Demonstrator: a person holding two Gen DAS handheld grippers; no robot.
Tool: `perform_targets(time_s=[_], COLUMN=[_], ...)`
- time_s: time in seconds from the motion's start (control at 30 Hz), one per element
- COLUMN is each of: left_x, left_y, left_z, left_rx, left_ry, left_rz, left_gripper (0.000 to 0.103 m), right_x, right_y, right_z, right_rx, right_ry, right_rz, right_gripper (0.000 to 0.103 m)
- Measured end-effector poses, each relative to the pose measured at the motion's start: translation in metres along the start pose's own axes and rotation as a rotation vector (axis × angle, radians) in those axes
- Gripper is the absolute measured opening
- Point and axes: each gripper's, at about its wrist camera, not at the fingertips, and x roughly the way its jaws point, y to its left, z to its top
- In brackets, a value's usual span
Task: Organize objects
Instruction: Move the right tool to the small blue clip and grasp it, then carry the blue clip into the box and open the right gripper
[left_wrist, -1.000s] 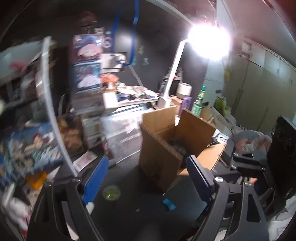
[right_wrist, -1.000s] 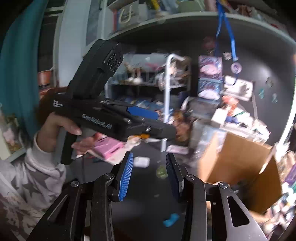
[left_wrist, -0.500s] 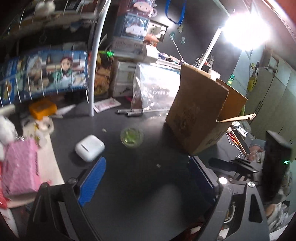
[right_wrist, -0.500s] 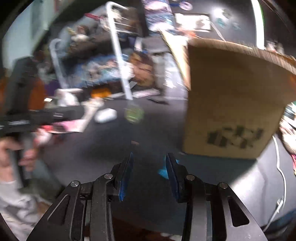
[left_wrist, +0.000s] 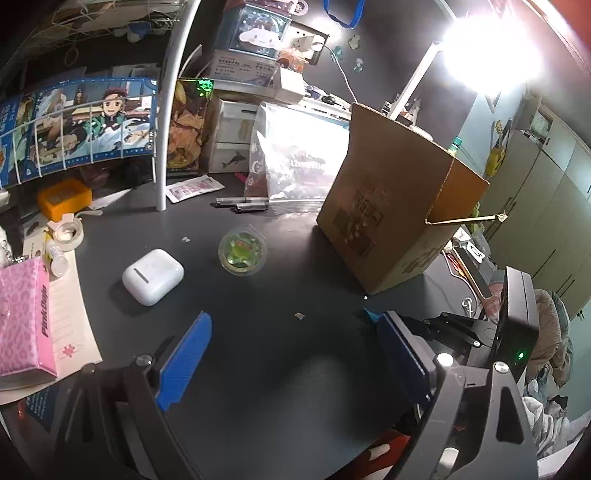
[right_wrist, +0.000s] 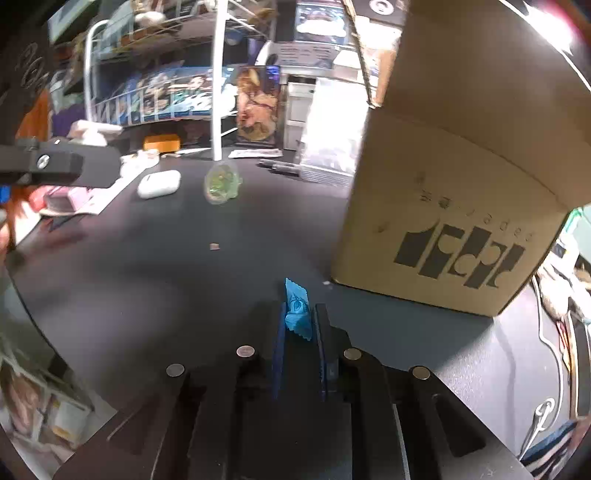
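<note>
Candy wrapper (right_wrist: 296, 308), small and blue, is lying on the desk just beside the cardboard box (right_wrist: 454, 206), and the right gripper (right_wrist: 298, 325) is pinching it. Lifting it into the box probably comes next. The left gripper (left_wrist: 295, 354) is hanging wide open, empty.

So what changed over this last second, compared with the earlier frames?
Both hand-held grippers came down toward the dark desk. The right hand-held gripper closed on the small blue wrapper, which lay loose on the desk before. The left hand-held gripper stayed wide open and empty. The cardboard box, white earbud case and green cup kept their places.
</note>
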Motion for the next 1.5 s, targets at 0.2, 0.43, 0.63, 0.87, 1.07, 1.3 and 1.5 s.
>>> perform_targets(time_s=[0.2,0.43,0.63,0.87,1.07,1.3,1.5], left_x=[0.001,-0.007,-0.024,-0.038,-0.039,-0.026,0.004], left_y=[-0.007,-0.003,0.005,0.004,-0.012,-0.041,-0.067], left_z=[0.003,0.016,0.039,0.075,0.106,0.14,0.166], left_rx=[0.026,0.016,-0.013,-0.002,0.031,0.074,0.104], left_ry=[0.025,0.04,0.031,0.022,0.017,0.023,0.061], left_rz=[-0.046,-0.132,-0.248,-0.357,-0.423,-0.462,-0.476], left_gripper=[0.09,0.08,0.05,0.031,0.021,0.019,0.018], right_x=[-0.007,-0.029,-0.048,-0.067,-0.082,-0.093,-0.091], right_y=[0.009,0.037,0.058,0.057,0.037,-0.001,-0.039], right_z=[0.011,0.044,0.08,0.104,0.117,0.136,0.144], right_rx=[-0.051,-0.22,-0.342,-0.395,-0.353,-0.272,-0.194], right_ry=[-0.036,-0.151,-0.27,-0.36,-0.4,-0.407,-0.371], right_rz=[0.073,0.178,0.205,0.201,0.184,0.157,0.134], right_gripper=[0.007,0.007,0.007,0.007,0.007,0.007,0.007])
